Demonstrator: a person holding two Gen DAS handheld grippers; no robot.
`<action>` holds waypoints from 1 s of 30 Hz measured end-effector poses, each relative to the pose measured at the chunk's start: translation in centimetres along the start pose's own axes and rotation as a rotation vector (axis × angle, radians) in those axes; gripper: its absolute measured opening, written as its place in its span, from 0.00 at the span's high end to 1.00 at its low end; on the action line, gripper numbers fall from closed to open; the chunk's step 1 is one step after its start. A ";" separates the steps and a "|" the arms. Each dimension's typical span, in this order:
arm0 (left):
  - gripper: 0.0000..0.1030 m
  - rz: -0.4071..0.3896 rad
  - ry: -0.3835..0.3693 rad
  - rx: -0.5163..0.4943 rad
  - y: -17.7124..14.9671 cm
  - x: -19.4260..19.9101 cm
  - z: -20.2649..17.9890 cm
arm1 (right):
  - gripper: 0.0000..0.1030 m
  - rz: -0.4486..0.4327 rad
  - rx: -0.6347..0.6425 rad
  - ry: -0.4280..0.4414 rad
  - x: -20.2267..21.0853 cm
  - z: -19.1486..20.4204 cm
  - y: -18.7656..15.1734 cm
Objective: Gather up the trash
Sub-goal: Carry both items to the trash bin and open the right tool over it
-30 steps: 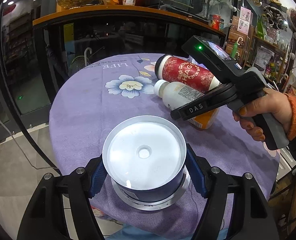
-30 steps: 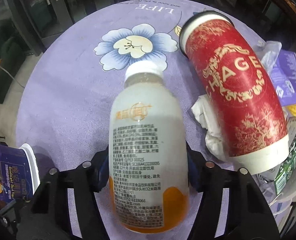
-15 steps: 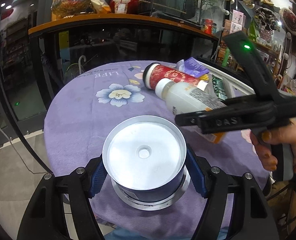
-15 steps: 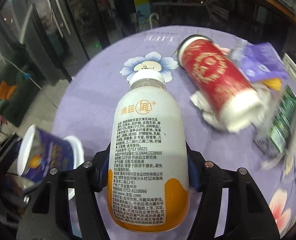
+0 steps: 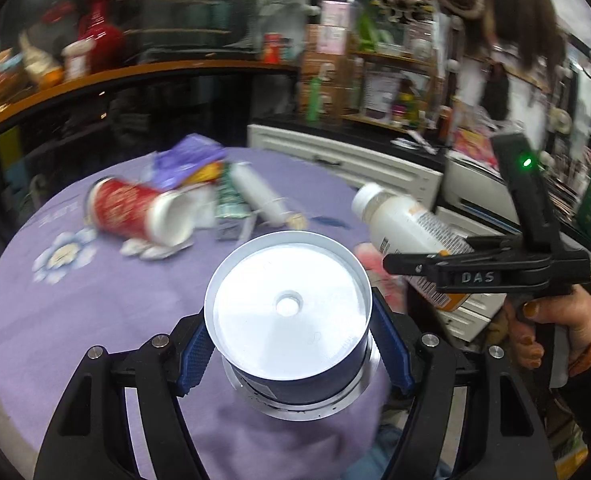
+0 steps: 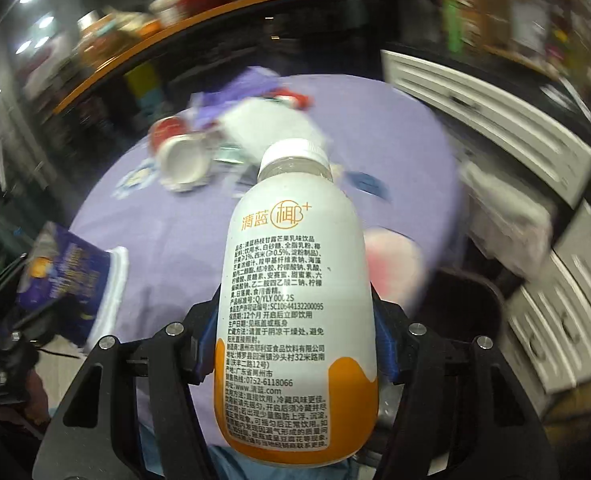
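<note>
Above the near edge of a round table with a purple flowered cloth, the left gripper is clamped on a dark blue cup that is held bottom-up toward the camera, its blue pads pressed to the cup's two sides. To the right, beyond the table's edge, the right gripper grasps a white bottle with an orange base and a white cap; a hand with an orange cuff holds its handle. In the right wrist view the same bottle stands lengthwise between the right gripper's pads, cap pointing away, printed label facing the camera, and the blue cup shows at the far left. Just right of the bottle, off the table, is the dark rim of a bin.

Left on the table at its far side lie a red paper cup on its side with its open mouth toward the camera, crumpled tissue under it, a purple wrapper, a green carton and a white tube, all close together. White drawers stand behind the table.
</note>
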State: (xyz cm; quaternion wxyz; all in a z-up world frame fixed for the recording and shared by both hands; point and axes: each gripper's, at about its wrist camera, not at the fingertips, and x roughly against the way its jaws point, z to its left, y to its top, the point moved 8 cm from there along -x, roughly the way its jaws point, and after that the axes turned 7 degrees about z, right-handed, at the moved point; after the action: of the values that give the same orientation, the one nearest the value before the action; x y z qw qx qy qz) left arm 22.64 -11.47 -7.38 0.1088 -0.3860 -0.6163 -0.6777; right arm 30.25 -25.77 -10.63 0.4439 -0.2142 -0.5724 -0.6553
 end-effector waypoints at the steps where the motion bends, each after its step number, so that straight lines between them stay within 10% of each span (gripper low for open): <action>1: 0.32 0.000 -0.018 -0.019 0.4 -0.6 -1.2 | 0.40 0.007 -0.033 -0.016 0.1 -1.8 -0.5; 8: 0.32 0.041 -0.122 -0.088 1.6 -4.8 -8.0 | 0.40 0.128 -0.224 -0.120 -5.2 -12.2 -6.4; 20: 0.32 0.132 -0.151 -0.126 -0.6 -9.0 -12.3 | 0.39 0.318 -0.357 -0.138 -17.7 -16.7 -12.9; 30: 0.32 0.163 -0.152 -0.185 -1.7 -10.2 -14.0 | 0.30 0.249 -0.282 -0.200 -15.3 -17.5 -12.0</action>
State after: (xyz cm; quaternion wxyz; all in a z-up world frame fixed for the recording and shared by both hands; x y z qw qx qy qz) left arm 23.02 -27.31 -14.58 0.0806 -0.4934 -0.5243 -0.6894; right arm 32.14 -37.64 -33.80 0.4281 -0.4072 -0.4854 -0.6444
